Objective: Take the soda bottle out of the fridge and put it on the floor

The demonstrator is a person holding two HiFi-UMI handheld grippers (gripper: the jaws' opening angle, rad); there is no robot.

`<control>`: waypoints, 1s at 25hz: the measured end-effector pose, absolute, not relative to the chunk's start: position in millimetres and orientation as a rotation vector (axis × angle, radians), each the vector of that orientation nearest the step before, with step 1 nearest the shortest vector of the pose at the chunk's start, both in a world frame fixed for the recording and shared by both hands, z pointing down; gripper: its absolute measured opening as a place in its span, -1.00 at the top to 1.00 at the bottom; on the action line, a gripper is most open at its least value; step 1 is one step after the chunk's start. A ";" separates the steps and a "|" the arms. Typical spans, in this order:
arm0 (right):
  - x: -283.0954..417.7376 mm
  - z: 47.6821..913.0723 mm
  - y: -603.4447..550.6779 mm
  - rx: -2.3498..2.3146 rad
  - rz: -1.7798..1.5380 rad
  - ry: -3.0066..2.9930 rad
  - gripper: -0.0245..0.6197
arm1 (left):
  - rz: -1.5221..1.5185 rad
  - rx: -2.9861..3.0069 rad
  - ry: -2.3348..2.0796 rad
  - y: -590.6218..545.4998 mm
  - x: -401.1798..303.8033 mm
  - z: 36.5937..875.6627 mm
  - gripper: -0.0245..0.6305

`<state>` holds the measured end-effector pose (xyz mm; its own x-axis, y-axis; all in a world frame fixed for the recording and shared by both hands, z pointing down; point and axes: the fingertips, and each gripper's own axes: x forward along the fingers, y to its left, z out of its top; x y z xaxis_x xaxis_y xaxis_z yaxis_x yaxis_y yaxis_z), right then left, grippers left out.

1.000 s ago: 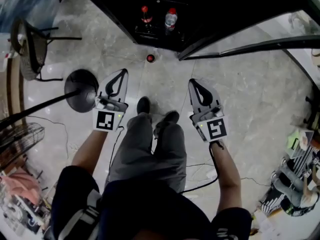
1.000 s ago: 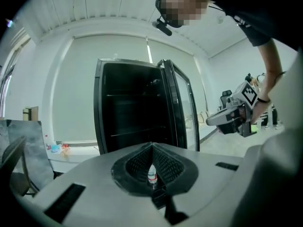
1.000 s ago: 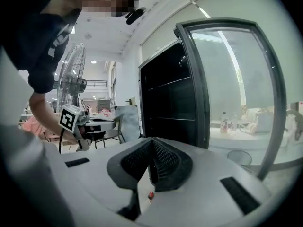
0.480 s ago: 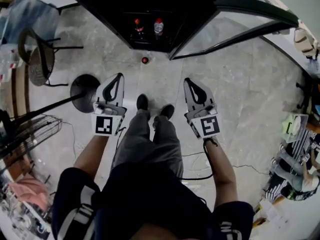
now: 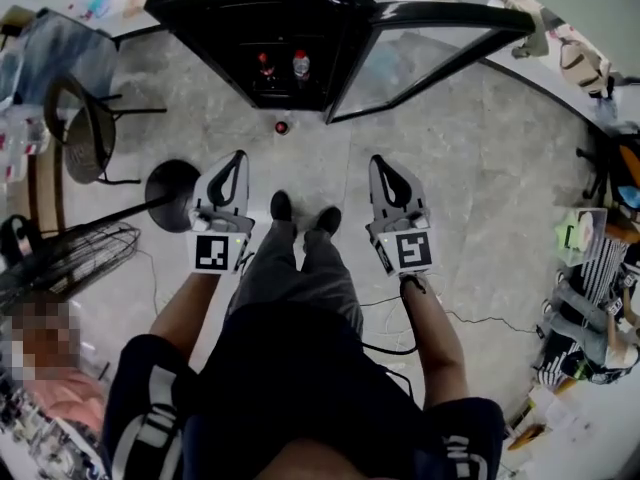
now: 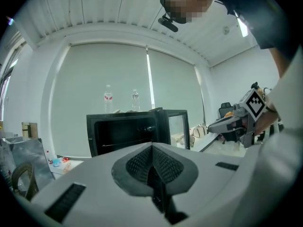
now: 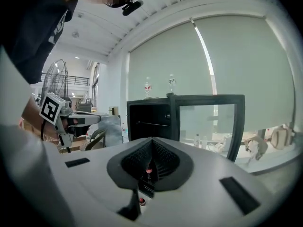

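A small bottle with a red cap (image 5: 282, 127) stands on the floor just in front of the black fridge (image 5: 200, 8); the right gripper view shows it as a red spot (image 7: 148, 170) past the jaws. The fridge's glass door (image 5: 420, 53) hangs open to the right. Two more bottles, one with a red label (image 6: 108, 98) and one clear (image 6: 135, 97), stand on top of the fridge. My left gripper (image 5: 238, 155) and right gripper (image 5: 381, 160) are held side by side above my feet, both shut and empty, pointing at the fridge.
A chair (image 5: 85, 133) stands at the left. A round black fan base (image 5: 168, 192) and the fan cage (image 5: 70, 258) lie near my left arm. A cable (image 5: 470, 320) runs over the floor. A seated person (image 5: 590, 338) and cluttered tables line the right.
Both grippers have risen, still shut and empty. The view has pulled up and away, so the fridge and the floor bottle look smaller and more of the room shows.
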<state>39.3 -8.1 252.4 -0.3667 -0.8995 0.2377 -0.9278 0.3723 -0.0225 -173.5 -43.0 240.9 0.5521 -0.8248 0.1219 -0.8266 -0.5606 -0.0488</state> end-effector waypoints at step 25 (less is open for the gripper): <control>77.5 148.6 67.5 1.928 0.074 -2.232 0.87 | 0.140 2.790 -1.514 4.0 -160.1 141.0 0.85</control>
